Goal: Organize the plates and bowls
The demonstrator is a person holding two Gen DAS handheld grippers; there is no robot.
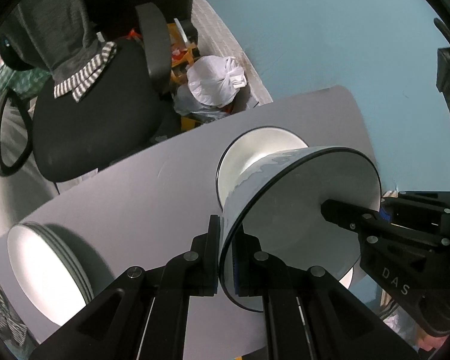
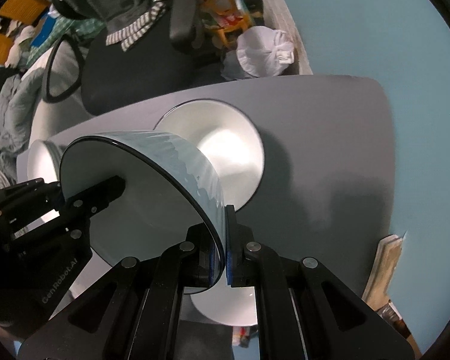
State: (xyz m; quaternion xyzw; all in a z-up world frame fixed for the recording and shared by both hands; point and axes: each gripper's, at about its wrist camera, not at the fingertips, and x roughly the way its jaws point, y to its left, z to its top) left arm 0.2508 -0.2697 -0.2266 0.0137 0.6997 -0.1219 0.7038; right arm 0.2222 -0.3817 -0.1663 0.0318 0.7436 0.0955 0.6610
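A: Nearest us, our left gripper [image 1: 226,258] is clamped on the rim of the blue-glazed bowl [image 1: 285,228], one finger outside the wall, the other inside. We hold it lifted and tilted above the grey table [image 1: 135,198].

B: And our right gripper [image 2: 222,255] pinches the opposite rim of the same bowl [image 2: 141,198], jaws closed on the wall. So we carry it between both tongs.

A: Any writing? In the left view we read "DAS" in pale letters on the right gripper's body.

B: In the right view the left gripper's casing reads "GenRobot.AI". We find no label on the bowl; its inside is white, its rim dark.

A: Just past the bowl a white plate [image 1: 255,156] lies on the table, partly hidden behind it.

B: We see that plate [image 2: 225,150] too, and another white dish [image 2: 225,309] under our fingers, close to the near edge.

A: Towards the left end sits a stack of white plates [image 1: 45,267].

B: Beyond the table stands a black office chair [image 1: 90,126] with a grey garment over its back, then a knotted white plastic bag [image 1: 216,81] on the floor by the blue wall [image 1: 315,30].
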